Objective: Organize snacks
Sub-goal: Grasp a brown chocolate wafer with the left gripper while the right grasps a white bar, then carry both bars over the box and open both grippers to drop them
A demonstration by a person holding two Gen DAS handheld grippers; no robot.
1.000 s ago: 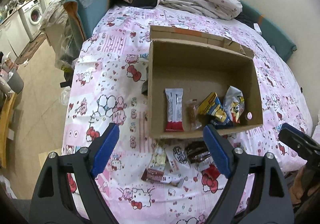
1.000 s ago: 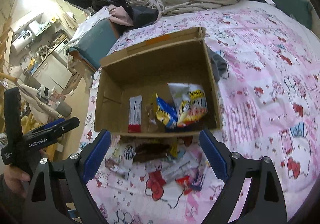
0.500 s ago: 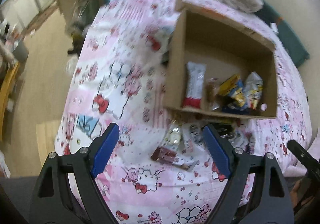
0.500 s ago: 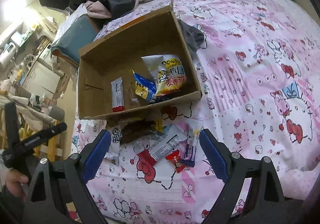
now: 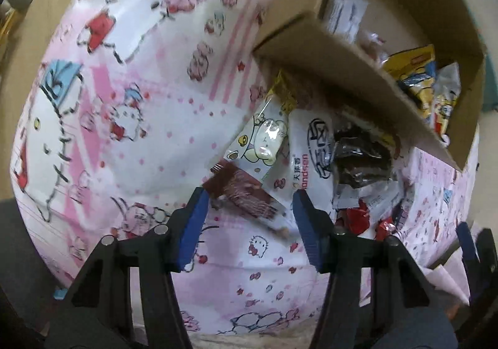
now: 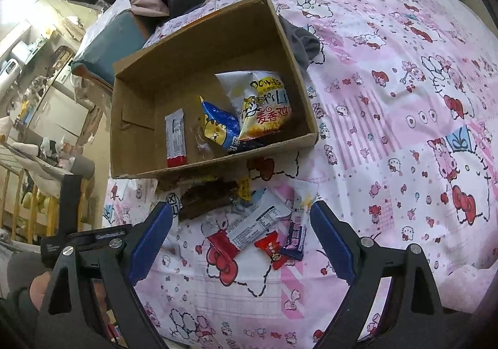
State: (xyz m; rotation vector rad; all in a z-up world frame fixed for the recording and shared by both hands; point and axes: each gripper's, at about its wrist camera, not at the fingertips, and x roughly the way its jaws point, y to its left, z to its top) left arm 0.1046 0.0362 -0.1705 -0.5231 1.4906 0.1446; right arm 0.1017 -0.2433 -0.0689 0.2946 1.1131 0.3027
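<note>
Cardboard box [image 6: 281, 37]: on the pink bedsheet [image 6: 389, 84], with a chip bag [image 6: 264, 106] and other snacks inside.
Loose snacks: we see them on the sheet just before the box.
Left gripper [image 5: 247, 205]: jaws have just been closing around a brown wrapper [image 5: 246, 190]; contact seems not yet made.
Right gripper [image 6: 241, 226]: spread wide, grasping nothing, above a red packet [image 6: 274, 247].

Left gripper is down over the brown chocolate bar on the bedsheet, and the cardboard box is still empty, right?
Not empty. The right wrist view shows the cardboard box already holding snack packets, including a chip bag. The left gripper is indeed down over the brown chocolate bar on the bedsheet.
</note>
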